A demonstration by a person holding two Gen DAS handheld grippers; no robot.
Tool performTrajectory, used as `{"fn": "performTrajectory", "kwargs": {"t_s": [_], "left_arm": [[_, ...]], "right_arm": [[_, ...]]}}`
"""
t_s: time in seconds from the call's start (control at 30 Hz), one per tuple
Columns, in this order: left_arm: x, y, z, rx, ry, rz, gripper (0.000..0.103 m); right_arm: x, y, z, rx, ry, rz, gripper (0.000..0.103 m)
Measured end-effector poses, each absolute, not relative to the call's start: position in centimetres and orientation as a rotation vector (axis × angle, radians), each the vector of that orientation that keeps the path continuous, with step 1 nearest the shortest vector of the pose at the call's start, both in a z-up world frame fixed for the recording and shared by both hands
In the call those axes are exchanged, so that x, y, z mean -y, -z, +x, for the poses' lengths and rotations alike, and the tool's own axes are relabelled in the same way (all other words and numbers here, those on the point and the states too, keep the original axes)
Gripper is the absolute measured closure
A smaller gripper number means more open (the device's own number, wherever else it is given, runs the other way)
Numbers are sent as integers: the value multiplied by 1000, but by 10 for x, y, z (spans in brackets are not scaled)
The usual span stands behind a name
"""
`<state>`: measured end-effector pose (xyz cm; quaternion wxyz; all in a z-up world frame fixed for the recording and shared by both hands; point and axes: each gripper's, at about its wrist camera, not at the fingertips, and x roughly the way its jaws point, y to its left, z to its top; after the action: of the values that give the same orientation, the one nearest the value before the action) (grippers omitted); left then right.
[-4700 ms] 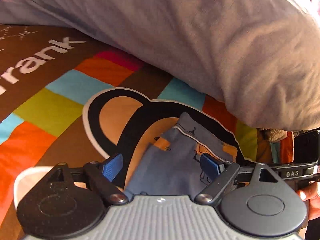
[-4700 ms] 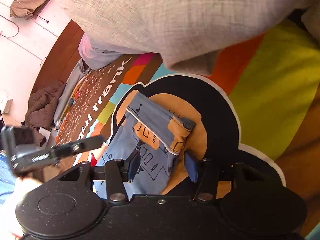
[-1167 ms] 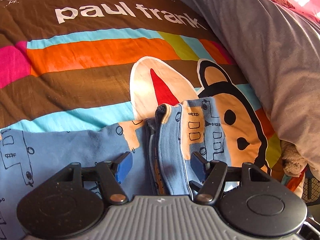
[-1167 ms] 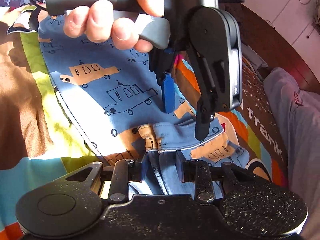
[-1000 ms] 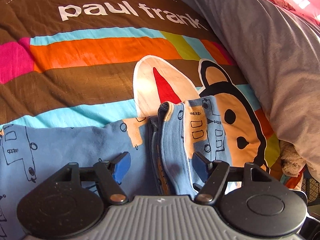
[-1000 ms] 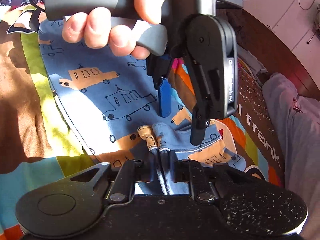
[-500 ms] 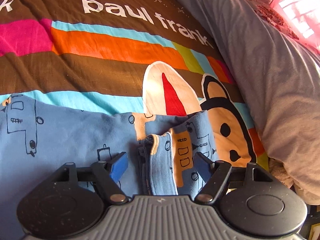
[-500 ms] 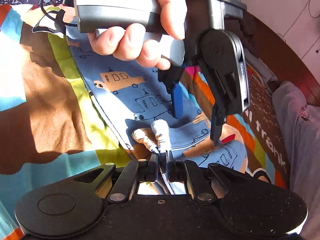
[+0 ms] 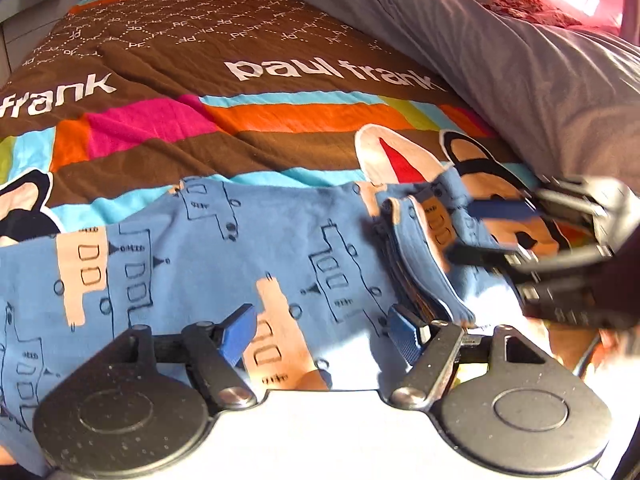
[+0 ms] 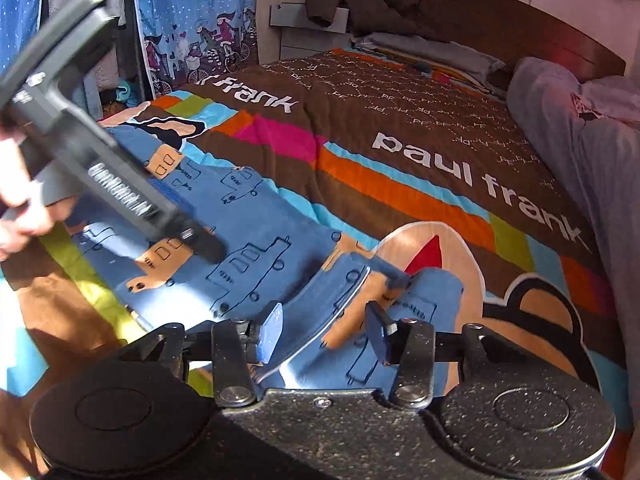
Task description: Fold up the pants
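Note:
Small blue pants with car drawings lie spread across the colourful bedspread; they also show in the right wrist view. One end is folded back into a bunched flap, seen in the right wrist view too. My left gripper is open and empty, just above the flat cloth. My right gripper is open over the folded flap, holding nothing; it shows blurred at the right of the left wrist view. The left gripper body shows at the left of the right wrist view.
The bedspread has brown, orange and pink stripes and a monkey face. A grey duvet is heaped along the right. A dark headboard with a jacket and a blue curtain stand beyond the bed.
My right gripper has opened and let go of the pants' bunched end, which now lies folded on the pants. Both grippers have pulled back and up.

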<state>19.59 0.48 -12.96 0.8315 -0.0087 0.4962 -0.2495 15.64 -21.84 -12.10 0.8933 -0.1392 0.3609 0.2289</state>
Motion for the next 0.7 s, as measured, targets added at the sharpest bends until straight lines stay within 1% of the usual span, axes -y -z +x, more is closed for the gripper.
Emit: {"fn": "performTrajectory", "kwargs": {"t_s": [0.1,0.17,0.3,0.37,0.4,0.47,0.63,0.7], "left_arm": [[3,124,176,-1032,677,-69,25],[16,122,168,-1019,752,-81,21],[40,136,169,-1033,758,-114,20],[45,146,175,-1053,739,-183,20],[48,151,178,-1069,740,-222,21],[52,155,180,-1081,738,-263,21],[51,166,183,-1118,697,-277,21],[51,169,184,-1123,702,-289,21]], "right_arm": [[223,109,206,-775,-805,-265,58],[226,100,234,-837,-1004,-283,56],[226,90,290,-990,-1176,-472,56],[224,97,311,-1052,-1198,-538,62],[223,102,319,-1091,-1228,-554,64],[218,112,324,-1148,-1297,-601,74],[201,134,328,-1213,-1409,-701,75],[195,144,331,-1241,-1440,-736,72]]}}
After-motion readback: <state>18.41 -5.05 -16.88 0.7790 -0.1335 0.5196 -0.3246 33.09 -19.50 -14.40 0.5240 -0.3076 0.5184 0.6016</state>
